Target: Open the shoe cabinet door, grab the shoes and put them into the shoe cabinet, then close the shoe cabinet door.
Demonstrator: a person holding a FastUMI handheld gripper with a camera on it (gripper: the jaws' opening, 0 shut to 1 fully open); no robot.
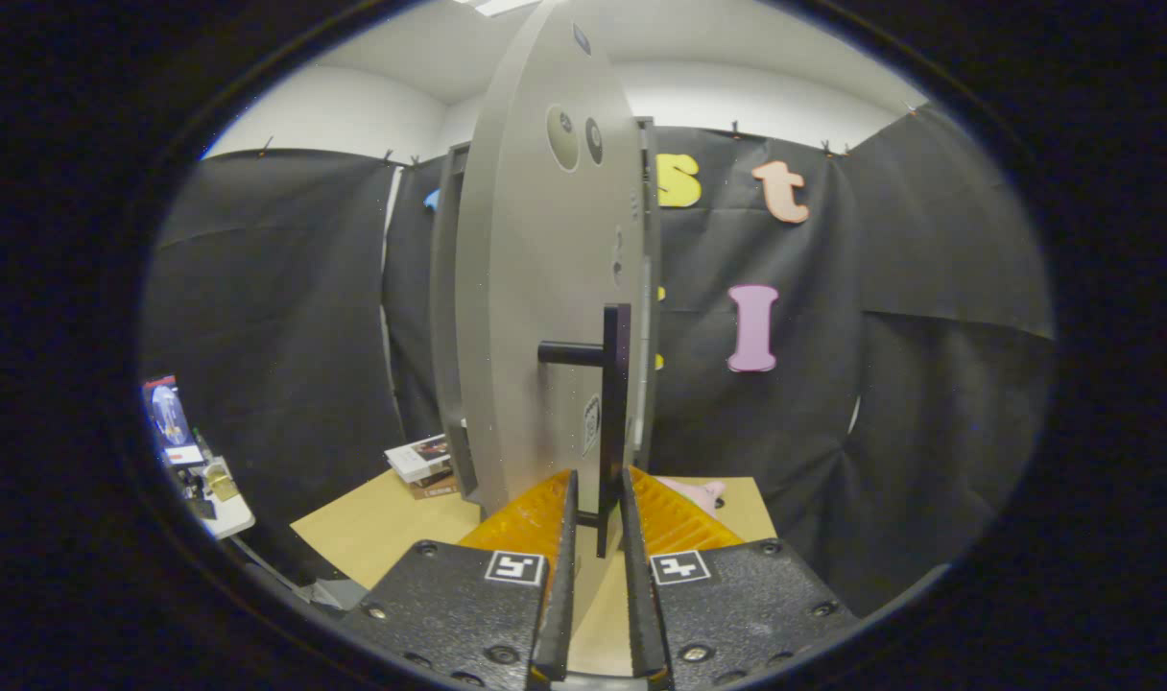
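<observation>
Fingers: both of mine stand close together with the lower end of the dark door handle between them; each fingertip lies against or right beside the bar, so I read this as a pinch on the handle, though the actual contact is too narrow to swear to.

Handle: upright bar, joined to the door by a short horizontal post above my fingertips.

Door: grey shoe cabinet door rises just ahead of my fingers and a little to their left, seen nearly edge-on, which suggests it is swung partway out from the cabinet frame showing beyond it.

Shoes: something pink lies on the tan tabletop just beyond my right finger; it may be one of the shoes, but too little of it shows to be sure.

Bystanders: a small stack of books sits on the table beyond my left finger, by the foot of the cabinet.

Step in hand: opening the door, as I judge it, since I grip the handle and no shoe is held.

Next move: calls for holding the pinch and drawing the handle along the door's arc, not straight back, until the opening is wide enough; then letting go and turning toward the shoes.
</observation>
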